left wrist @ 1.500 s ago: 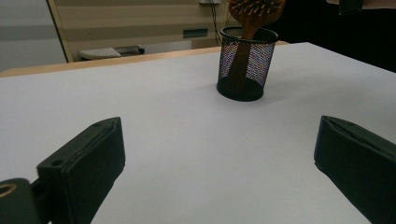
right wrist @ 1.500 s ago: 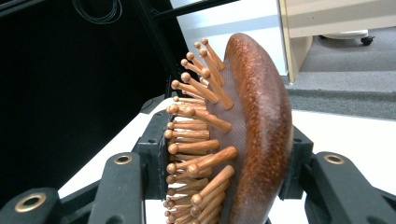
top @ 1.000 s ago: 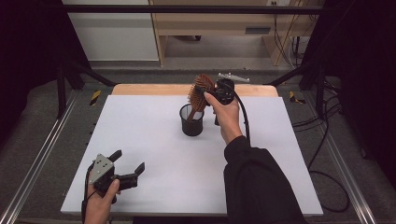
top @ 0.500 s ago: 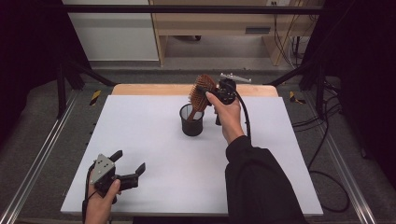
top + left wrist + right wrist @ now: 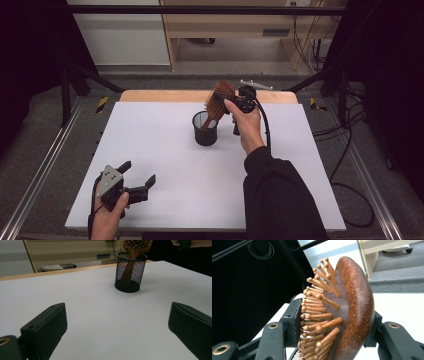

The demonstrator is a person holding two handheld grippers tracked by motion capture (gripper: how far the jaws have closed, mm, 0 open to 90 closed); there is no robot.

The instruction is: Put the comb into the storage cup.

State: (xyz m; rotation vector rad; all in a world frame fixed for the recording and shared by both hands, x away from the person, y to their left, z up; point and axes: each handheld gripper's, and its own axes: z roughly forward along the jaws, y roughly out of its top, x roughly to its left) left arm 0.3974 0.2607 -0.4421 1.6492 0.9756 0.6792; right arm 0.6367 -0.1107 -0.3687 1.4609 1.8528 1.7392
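High view: a white table (image 5: 165, 130) was seen with a black mesh cup (image 5: 205, 128) standing upright near the middle of its far edge. A wooden brush (image 5: 220, 102) was held over the cup, head up and tilted toward the far right, with its handle reaching down inside the cup. The right gripper (image 5: 239, 104) was seen at the brush head, held by the right hand (image 5: 247, 125), whose dark sleeve (image 5: 280, 200) came in from the near edge. A black cable (image 5: 265, 125) trailed from that gripper along the forearm.

Right gripper view: the brush (image 5: 342, 312) was seen clamped between the two jaws, one pressed against the bristle side and the other against the rounded back of the head. The wooden bristles pointed left in this view.

Left gripper view: the jaws were seen wide apart with nothing between them, just above the bare table (image 5: 87, 302). The cup (image 5: 130, 272) was seen well ahead, with the brush (image 5: 136, 247) handle visible through its mesh.

High view: the left gripper (image 5: 137, 177) was located near the near left corner of the table, held by the left hand (image 5: 107, 215), well apart from the cup.
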